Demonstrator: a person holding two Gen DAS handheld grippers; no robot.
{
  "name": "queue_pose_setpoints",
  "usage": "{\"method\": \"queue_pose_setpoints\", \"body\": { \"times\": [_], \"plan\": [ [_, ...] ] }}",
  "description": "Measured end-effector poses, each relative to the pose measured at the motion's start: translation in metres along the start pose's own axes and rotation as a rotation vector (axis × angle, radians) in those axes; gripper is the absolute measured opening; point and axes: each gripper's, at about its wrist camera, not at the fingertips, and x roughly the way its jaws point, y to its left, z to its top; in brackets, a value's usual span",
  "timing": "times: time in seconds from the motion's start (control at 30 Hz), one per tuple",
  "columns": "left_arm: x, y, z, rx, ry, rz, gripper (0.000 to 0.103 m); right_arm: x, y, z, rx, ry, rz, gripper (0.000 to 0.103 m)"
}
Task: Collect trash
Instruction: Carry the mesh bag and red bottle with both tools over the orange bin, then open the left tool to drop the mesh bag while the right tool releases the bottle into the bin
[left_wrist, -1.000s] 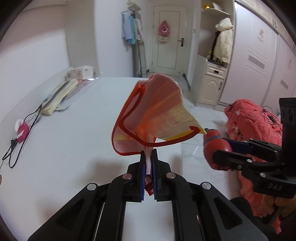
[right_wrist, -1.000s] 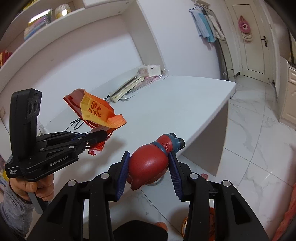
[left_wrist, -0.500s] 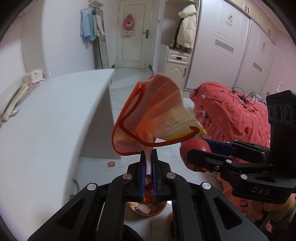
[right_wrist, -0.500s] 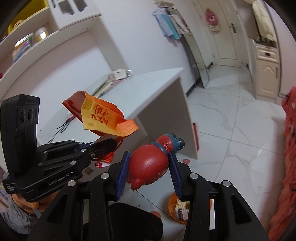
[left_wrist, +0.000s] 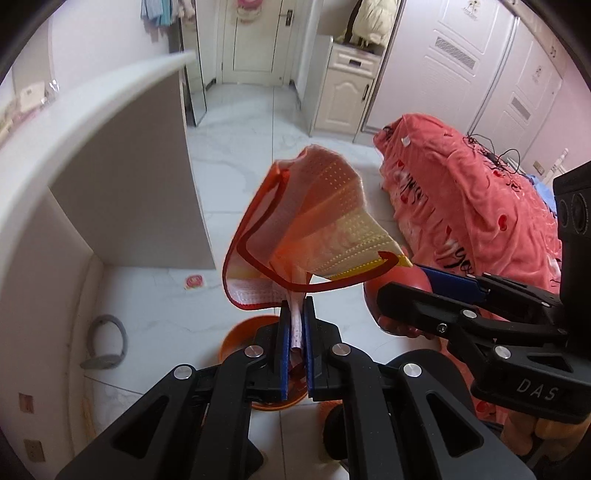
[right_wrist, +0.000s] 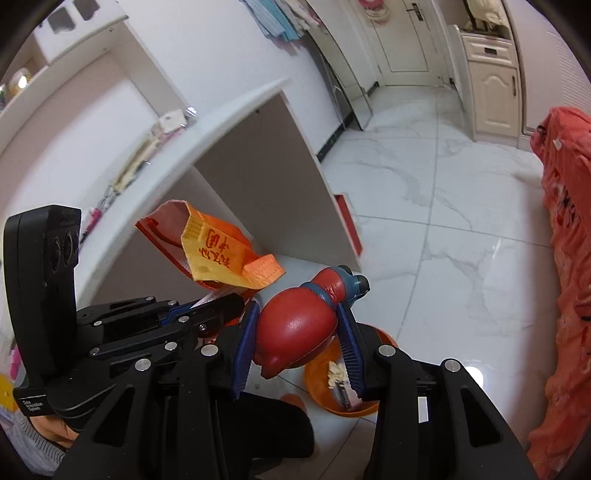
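Trash goes two pieces at a time here: at left, the left hand-held gripper (left_wrist: 295, 332) has its jaws pressed together on the bottom edge of a crumpled orange face mask (left_wrist: 314, 229), which stands up above the fingers with its red ear loop hanging loose. The pinch at the very edge seems chosen to keep the limp cloth clear of the jaws for a clean drop. Beside it to the right, the right hand-held gripper (right_wrist: 295, 343) squeezes a glossy red squeeze toy (right_wrist: 295, 328) across its fat body, the blue-ringed neck poking out past the fingertips. Both tools tilt downward, side by side, away from the white worktop (right_wrist: 221, 122) and over the marble floor (right_wrist: 443, 184). Directly below them sits a round orange bin (right_wrist: 384, 339), its rim showing between the fingers of each tool; inside it are pale crumpled scraps and what looks like a printed wrapper, though the rest of its contents is hidden. At far right lies a bed under a pink-red blanket (left_wrist: 480, 206).
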Motion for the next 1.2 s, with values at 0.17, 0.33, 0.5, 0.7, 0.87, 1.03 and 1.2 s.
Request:
{"method": "queue_pose_setpoints", "body": {
  "times": [0.17,0.33,0.5,0.7,0.87,1.03,1.2],
  "plan": [
    [0.03,0.002,-0.008,-0.025,0.071,-0.025,0.008,0.025,-0.012,-0.008,0.025,0.046,-0.021,0.042],
    [0.051,0.01,-0.013,-0.05,0.126,-0.046,0.008,0.04,-0.016,-0.015,0.051,0.072,-0.028,0.042],
    [0.065,0.018,-0.019,-0.066,0.166,-0.043,0.011,0.048,-0.025,-0.019,0.066,0.088,-0.038,0.042],
    [0.077,0.023,-0.021,-0.078,0.2,-0.044,0.041,0.053,-0.032,-0.023,0.072,0.103,-0.041,0.043],
    [0.081,0.024,-0.021,-0.074,0.207,-0.039,0.042,0.055,-0.035,-0.024,0.076,0.107,-0.042,0.043],
    [0.079,0.026,-0.024,-0.073,0.215,-0.028,0.042,0.057,-0.035,-0.023,0.077,0.112,-0.044,0.043],
    [0.066,0.032,-0.026,-0.074,0.187,0.004,0.042,0.062,-0.033,-0.024,0.075,0.124,-0.042,0.043]
  ]
}}
